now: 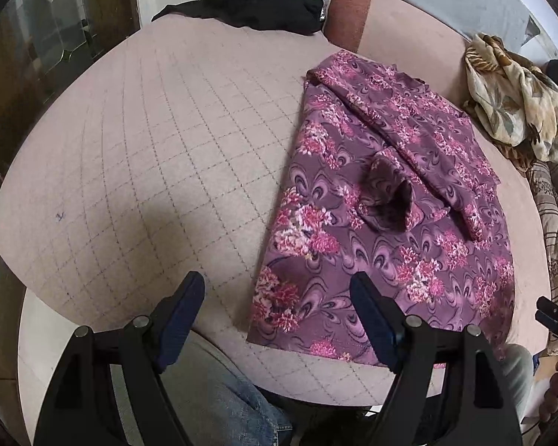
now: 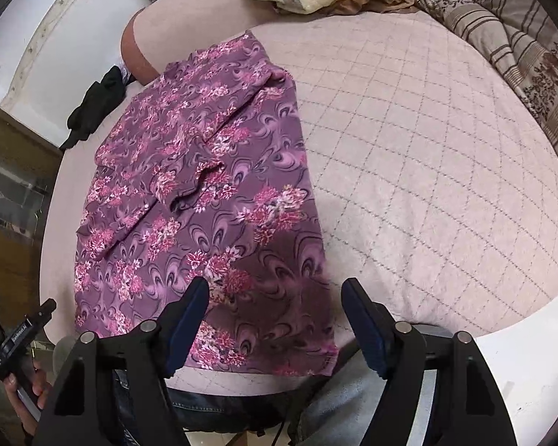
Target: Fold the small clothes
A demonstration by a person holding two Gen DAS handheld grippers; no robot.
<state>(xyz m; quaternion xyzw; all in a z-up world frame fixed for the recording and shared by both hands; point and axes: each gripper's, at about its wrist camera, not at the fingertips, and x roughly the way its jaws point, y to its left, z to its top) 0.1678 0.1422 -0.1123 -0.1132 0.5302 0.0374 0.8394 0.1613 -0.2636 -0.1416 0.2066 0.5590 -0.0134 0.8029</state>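
Left wrist view. A pale pink quilted bed cover, matte and stitched in a grey diamond grid, fills the field. At its far edge lies a crumpled black cloth. The left gripper hangs over the near edge of the cover, its two black fingers with dark blue ribbed pads spread wide and holding nothing; the right-hand finger overlaps the near left corner of the garment. The purple floral garment, a thin, smooth fabric printed with pink flower clusters and swirls, lies flat on the right half of the cover, both sleeves folded inward across the body, one cuff gaping open. Beyond it sits a bunched cream cloth with brown leaf print.

Right wrist view. The garment occupies the left half, its hem at the near edge of the bed. The right gripper is poised above the hem's right corner, fingers spread apart and empty. A brown striped blanket lies at far right.
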